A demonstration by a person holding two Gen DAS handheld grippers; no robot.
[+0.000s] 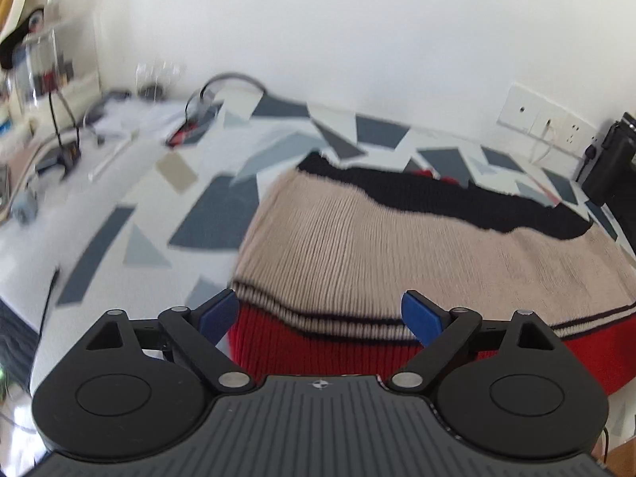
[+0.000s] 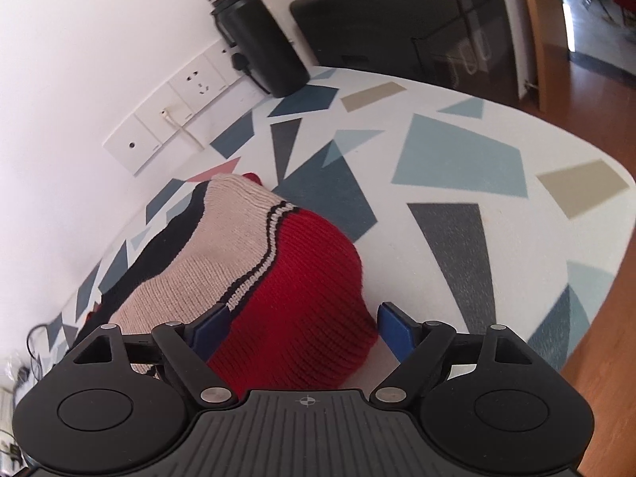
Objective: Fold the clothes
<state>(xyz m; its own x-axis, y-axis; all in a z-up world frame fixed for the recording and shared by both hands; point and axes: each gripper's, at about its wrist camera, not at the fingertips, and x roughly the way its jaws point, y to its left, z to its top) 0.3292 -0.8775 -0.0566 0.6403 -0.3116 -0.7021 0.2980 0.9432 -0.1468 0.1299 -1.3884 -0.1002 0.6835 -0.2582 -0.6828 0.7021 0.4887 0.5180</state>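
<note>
On the worktop [image 1: 119, 183], covered by a white cloth printed with grey, blue and tan shapes, a folded knit sweater [image 1: 397, 246] is laid near the back edge, close to the wall. Beige, black and red bands are seen on it, with thin dark stripes where beige meets red.

Far left end of the worktop: blurred clutter, cables [image 1: 63, 119] and clear containers are made out; details cannot be told.

Left gripper [image 1: 320, 316]: held just above the sweater's red front edge, near its left corner. Jaws stand wide apart; nothing is pressed between the blue pads [image 1: 218, 314].

Wall behind the back edge: a row of white socket plates [image 2: 175, 119] is mounted, one black plug inserted.

Right gripper [image 2: 304, 328]: held over the sweater's [image 2: 246, 262] red right-hand corner. Jaws stand apart; the red knit is seen between the pads [image 2: 397, 330] but is not clamped. Whether the left pad touches the fabric cannot be told.

Back right corner of the worktop: a black flask [image 2: 258, 35] is stood upright against the wall, just beside the sockets. A dark cabinet [image 2: 405, 24] is seen past that corner, and wood flooring [image 2: 596, 357] beyond the right edge.
</note>
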